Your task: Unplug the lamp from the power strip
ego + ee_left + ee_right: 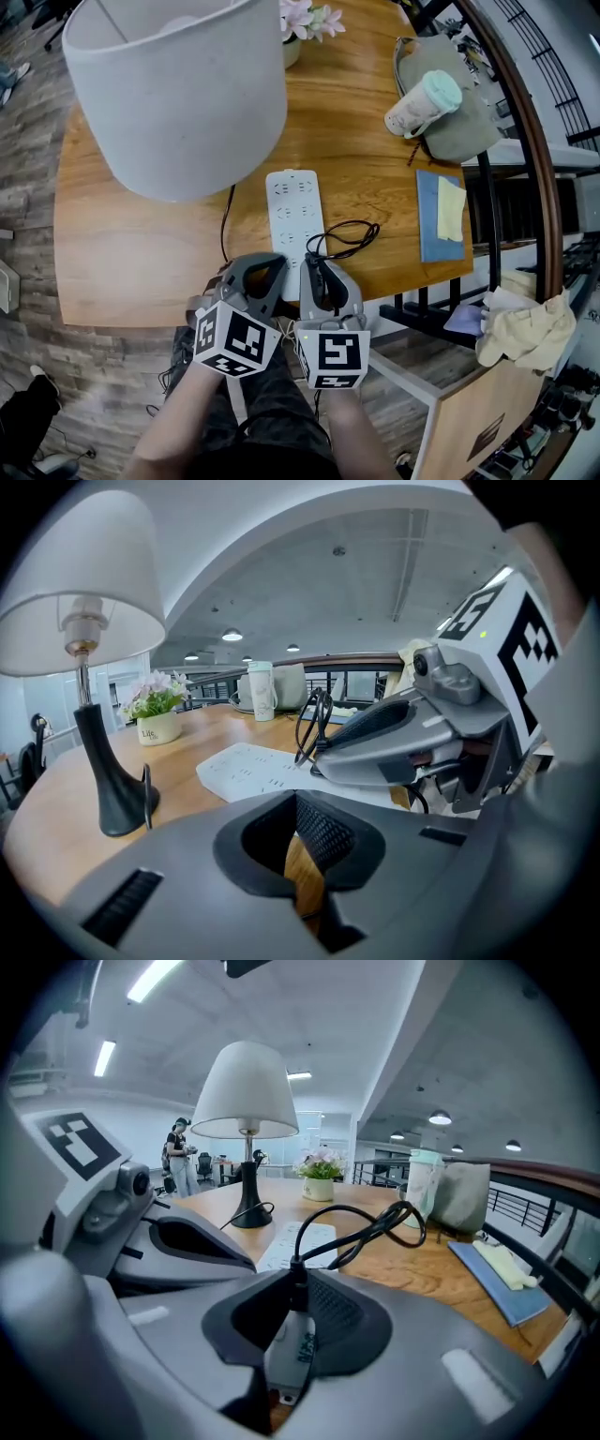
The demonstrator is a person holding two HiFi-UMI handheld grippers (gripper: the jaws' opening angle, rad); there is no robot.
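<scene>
Side by side at the near edge of the wooden table [122,253], almost touching: left gripper [302,841] and right gripper [298,1316], both tilted down toward the wood.

Right gripper: partly closed and pinching a pale grey plug [289,1354], pads pressed on its two flat sides, printed label facing up. From the plug's far end, a black cord [375,1227], rising clear of the jaws, curling into a loose loop and settling on the table just right of the power strip [292,211]. Plug out of the strip, held just short of its near end, with bare wood showing beneath.

Left gripper: jaws parted by only a narrow slit, table wood visible through it. Nothing between the pads, nothing touched. Close beside the strip's near end, on its left.

Power strip: white, lying flat in the middle of the table, running lengthwise from centre toward the near edge, near end tucked between the two grippers.

Lamp [178,89]: broad white shade on a black stem and foot, standing toward the far left corner, well apart from both grippers.

Along the far edge, a small flower pot [157,726]. Toward the far right corner, a pale cup [424,103] leaning on a grey bag [464,131]. By the right edge, a blue notebook [429,230].
</scene>
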